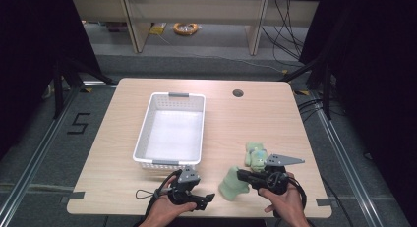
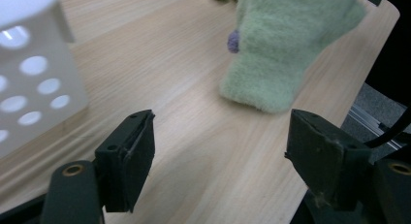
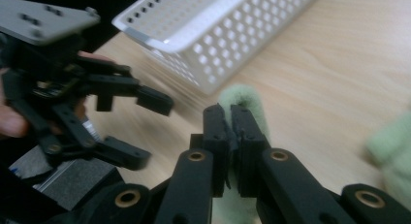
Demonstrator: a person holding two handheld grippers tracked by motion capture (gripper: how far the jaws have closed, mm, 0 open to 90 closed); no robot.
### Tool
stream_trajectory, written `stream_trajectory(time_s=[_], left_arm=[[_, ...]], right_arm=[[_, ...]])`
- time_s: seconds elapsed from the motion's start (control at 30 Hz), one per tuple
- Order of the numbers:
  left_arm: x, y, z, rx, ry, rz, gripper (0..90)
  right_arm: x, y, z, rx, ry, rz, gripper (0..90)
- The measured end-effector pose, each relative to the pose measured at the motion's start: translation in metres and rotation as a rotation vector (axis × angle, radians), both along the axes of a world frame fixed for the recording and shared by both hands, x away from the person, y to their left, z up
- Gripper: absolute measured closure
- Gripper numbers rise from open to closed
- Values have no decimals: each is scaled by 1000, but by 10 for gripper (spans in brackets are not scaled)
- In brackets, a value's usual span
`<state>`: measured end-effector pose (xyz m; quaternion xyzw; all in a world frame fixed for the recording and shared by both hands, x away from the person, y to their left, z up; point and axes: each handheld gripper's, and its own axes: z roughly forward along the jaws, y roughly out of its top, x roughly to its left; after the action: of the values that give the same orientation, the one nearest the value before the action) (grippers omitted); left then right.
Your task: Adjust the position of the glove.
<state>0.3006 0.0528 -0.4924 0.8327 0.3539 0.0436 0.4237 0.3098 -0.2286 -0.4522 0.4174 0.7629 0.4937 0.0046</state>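
- The surface looked like pale wood laminate, smooth and matt, with a fine straight grain.
- The basket was white plastic, slightly glossy, its walls pierced with round holes.
- The green sock was fuzzy, soft cloth with a rough nap.
- The left tongs were matt black plastic with brass-coloured rivets.
- The right tongs had the same matt black finish; their top plate was dull grey.

Overhead light keeps the table bright and evenly lit with soft shadows while the surroundings go pretty much black, the basket blows out white, and both gripper views look soft and blurry.
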Motion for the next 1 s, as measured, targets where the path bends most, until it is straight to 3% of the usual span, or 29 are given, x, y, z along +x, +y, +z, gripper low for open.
stream_trajectory(time_s=[0.03, 0.07, 0.13, 0.17, 0.2, 0.23, 0.3, 0.37, 0.4, 0.5, 0.53, 0.63, 0.67, 0.7, 0.73, 0.8, 0.87, 0.9, 0.93, 0.97, 1.0], left_arm=[[-2, -4, 0, -21, 13, 1, 284], [-2, -5, 0, -8, 11, -20, 284], [-3, -12, -1, -17, 21, -28, 312], [-5, -15, -1, -20, 26, -31, 334], [-5, -18, -1, -2, 17, -52, 343], [-6, -23, -3, -10, 28, -47, 353], [-8, -29, -5, 6, 26, -77, 368], [-9, -35, -6, 20, 34, -90, 372], [-8, -37, -6, 39, 22, -114, 372], [-6, -44, -11, 47, 27, -94, 373], [-4, -45, -11, 67, 18, -113, 385], [-3, -50, -16, 67, 14, -99, 410], [0, -48, -14, 93, 2, -138, 429], [0, -50, -14, 81, 3, -122, 454], [1, -51, -14, 93, -12, -133, 493], [2, -53, -15, 87, -31, -138, 592], [2, -54, -16, 112, -35, -143, 687], [4, -53, -17, 125, -43, -145, 738], [3, -54, -18, 115, -38, -144, 783], [5, -52, -18, 115, -39, -145, 872], [5, -52, -18, 115, -39, -145, 892]], right_arm=[[-3, -10, -9, -11, -17, -44, 864], [-3, -10, -9, -11, -17, -44, 864], [-10, -15, -17, -7, 35, -76, 862], [-10, -18, -23, -33, 6, -78, 859], [-13, -19, -26, -6, 46, -96, 858], [-14, -21, -29, -6, 46, -114, 857], [-13, -27, -33, -17, 49, -119, 855], [-15, -28, -35, -33, 86, -132, 853], [-12, -29, -39, -26, 46, -125, 853], [-14, -30, -39, -46, 76, -142, 851], [-12, -31, -40, -59, 48, -129, 850], [-12, -31, -41, -43, 55, -119, 842], [-12, -31, -41, -44, 60, -121, 842], [-13, -31, -41, -37, 76, -130, 841], [-12, -33, -40, -68, 58, -125, 840], [-13, -32, -41, -67, 93, -137, 839], [-12, -34, -42, -73, 66, -114, 839], [-14, -30, -42, -47, 110, -122, 838], [-13, -32, -43, -87, 74, -110, 838], [-14, -30, -43, -98, 93, -103, 839], [-14, -30, -43, -98, 93, -103, 839]])
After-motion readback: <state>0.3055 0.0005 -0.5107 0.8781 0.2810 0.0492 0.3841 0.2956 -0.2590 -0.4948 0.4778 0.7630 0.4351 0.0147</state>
